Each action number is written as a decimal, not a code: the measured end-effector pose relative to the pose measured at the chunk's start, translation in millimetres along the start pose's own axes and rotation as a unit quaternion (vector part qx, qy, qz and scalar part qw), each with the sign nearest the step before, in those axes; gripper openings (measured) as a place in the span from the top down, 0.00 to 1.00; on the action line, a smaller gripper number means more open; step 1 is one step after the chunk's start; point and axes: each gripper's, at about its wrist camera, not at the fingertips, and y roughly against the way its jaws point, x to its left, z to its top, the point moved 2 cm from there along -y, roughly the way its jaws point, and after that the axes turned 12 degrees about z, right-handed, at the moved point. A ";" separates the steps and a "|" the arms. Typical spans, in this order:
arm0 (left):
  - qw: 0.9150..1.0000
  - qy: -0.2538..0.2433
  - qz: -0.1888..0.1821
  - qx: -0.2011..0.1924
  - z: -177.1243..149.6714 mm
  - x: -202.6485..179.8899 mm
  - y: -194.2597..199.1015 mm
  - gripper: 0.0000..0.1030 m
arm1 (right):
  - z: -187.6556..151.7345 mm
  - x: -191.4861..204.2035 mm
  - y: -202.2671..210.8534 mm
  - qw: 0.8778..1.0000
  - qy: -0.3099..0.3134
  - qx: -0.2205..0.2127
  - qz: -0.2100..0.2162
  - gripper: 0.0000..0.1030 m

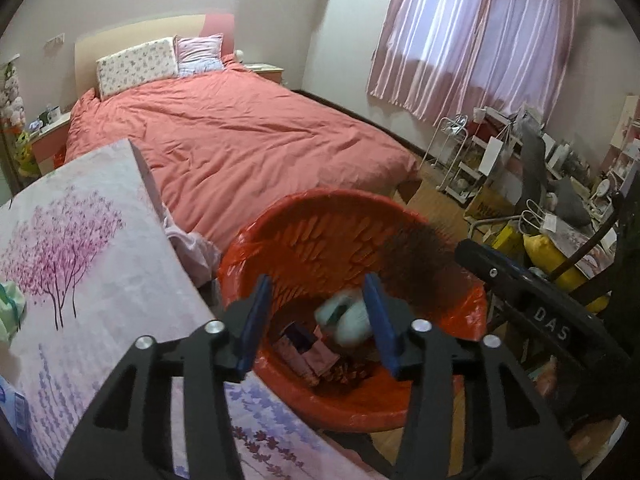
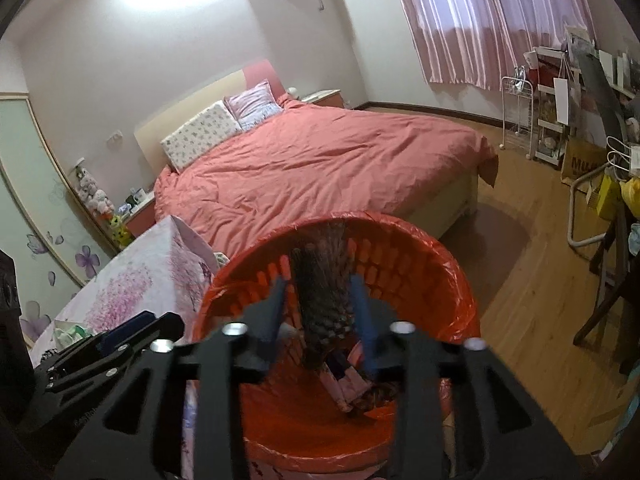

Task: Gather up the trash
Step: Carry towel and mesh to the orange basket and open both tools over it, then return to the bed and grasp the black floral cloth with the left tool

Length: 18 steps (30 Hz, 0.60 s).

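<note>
The left tongs (image 1: 320, 320) hang over the mouth of a red-lined bin (image 1: 280, 240), their 2 blue fingers (image 1: 256, 320) spread apart with nothing clamped between them. Just beyond the fingers, inside the bin, a pale crumpled wad (image 1: 348, 320) shows as a motion-blurred smear, clear of both pads and above the rest of the rubbish. Under it lie pink wrappers (image 1: 316, 356) and a small dark purple packet (image 1: 298, 336) on the bin's floor. The right tongs (image 2: 320, 316) also point into the bin (image 2: 440, 280) from the other side, and between their fingers (image 2: 276, 312) sits a dark brown, scaly-looking piece (image 2: 324, 292) standing upright against the far wall of the liner; the pads flank it closely, but whether they actually press on it cannot be told. In the left wrist view the same brown piece (image 1: 424, 264) appears at the bin's right rim, beside the black body of the right tongs (image 1: 532, 312). The bin stands beside a bench (image 1: 100, 280) covered with a cloth printed with pink blossom trees; a pale green bundle (image 1: 10, 312) lies on its left edge. Behind the bin is a bed (image 1: 240, 136) with a salmon duvet and 2 pillows (image 1: 138, 64). Pink striped curtains (image 1: 472, 32) cover the window, and cluttered shelves (image 1: 520, 168) line the right wall above the wooden floor (image 2: 520, 280).
</note>
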 end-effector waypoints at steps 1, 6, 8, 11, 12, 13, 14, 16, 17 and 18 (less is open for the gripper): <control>1.000 0.000 0.003 0.001 -0.9 2.0 -0.6 0.49 | -1.1 0.7 0.2 1.000 0.001 0.002 0.000 0.56; 1.000 0.001 0.026 -0.006 -4.8 18.3 7.4 0.43 | 0.5 4.8 3.5 1.000 0.012 0.003 -0.010 0.50; 0.999 0.002 0.042 -0.014 -6.4 25.9 15.7 0.40 | 1.6 11.2 6.9 1.000 0.021 -0.002 -0.015 0.46; 0.998 0.007 0.062 -0.020 -9.2 41.5 26.5 0.37 | 4.7 17.4 8.7 0.999 0.031 -0.005 -0.018 0.41; 0.997 0.011 0.070 -0.021 -11.1 49.4 31.2 0.36 | 4.1 21.1 8.2 0.999 0.035 -0.005 -0.018 0.40; 0.997 0.016 0.077 -0.023 -12.9 57.2 35.8 0.35 | 3.6 25.8 8.3 0.999 0.040 -0.004 -0.018 0.40; 0.996 0.020 0.082 -0.024 -14.5 63.7 39.9 0.35 | 2.7 30.9 8.5 0.999 0.047 -0.003 -0.018 0.40; 0.995 0.029 0.095 -0.026 -18.7 78.8 48.4 0.33 | 1.2 40.1 8.1 0.998 0.057 -0.002 -0.017 0.36; 0.994 0.035 0.105 -0.027 -21.1 90.2 54.0 0.33 | 0.3 45.7 8.3 0.998 0.063 -0.002 -0.015 0.34; 0.993 0.040 0.112 -0.027 -23.2 99.0 58.0 0.33 | -0.5 49.6 8.3 0.998 0.066 -0.001 -0.013 0.33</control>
